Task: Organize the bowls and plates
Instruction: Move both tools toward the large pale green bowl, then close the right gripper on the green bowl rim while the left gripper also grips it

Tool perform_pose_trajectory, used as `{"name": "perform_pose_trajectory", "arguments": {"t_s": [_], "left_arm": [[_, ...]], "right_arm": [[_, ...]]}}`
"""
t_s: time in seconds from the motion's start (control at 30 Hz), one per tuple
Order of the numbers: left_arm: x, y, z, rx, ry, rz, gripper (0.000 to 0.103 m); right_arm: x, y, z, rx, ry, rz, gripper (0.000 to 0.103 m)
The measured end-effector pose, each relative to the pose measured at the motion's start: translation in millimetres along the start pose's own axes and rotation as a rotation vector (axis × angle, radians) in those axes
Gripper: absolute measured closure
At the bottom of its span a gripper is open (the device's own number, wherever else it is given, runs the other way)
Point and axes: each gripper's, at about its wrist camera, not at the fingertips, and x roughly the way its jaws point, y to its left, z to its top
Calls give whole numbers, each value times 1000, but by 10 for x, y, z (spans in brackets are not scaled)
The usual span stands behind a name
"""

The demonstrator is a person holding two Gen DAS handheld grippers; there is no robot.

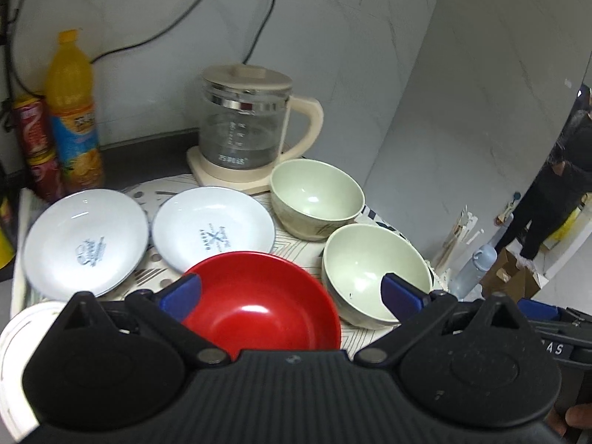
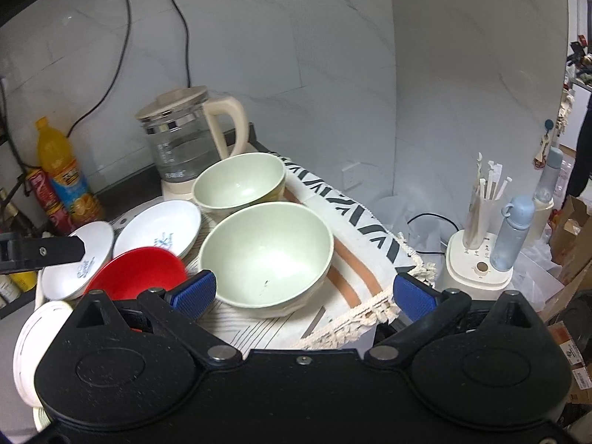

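A red bowl sits on the patterned cloth, just ahead of my open, empty left gripper. Two white plates lie side by side behind it. Two pale green bowls stand to the right, one near and one far. My right gripper is open and empty, hovering over the near green bowl. The far green bowl, red bowl and the white plates also show there. A white plate lies at the lower left.
A glass kettle on its base stands at the back by the wall. An orange juice bottle and red cans stand at the back left. Off the cloth's fringed right edge are an appliance and a blue bottle.
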Motion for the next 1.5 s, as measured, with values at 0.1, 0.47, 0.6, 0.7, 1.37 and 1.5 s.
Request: {"name": "perform_pose_trajectory", "arguments": {"t_s": [0.1,0.47,0.6,0.7,1.37,1.5], "left_arm": [[171,-15,82,14,18,-24,2],[782,-91,299,65,108,-115,10],[996,-123,367,88,144,-150,17],[1160,-139,409,103,178,-169,28],[2002,-347,484,168,360,-201,49],[2151,-360,468,159,421,-188,64]], "right_arm": [[102,-30,79,18,9,-5,4],[497,-89,241,65,84,-24,17],[616,-106,262,79,103,-14,18],[711,-125,289,82,118,-6,18],[1361,-426,296,163,273,-11,35],[1512,-456,260,196,327,-18,47]]}}
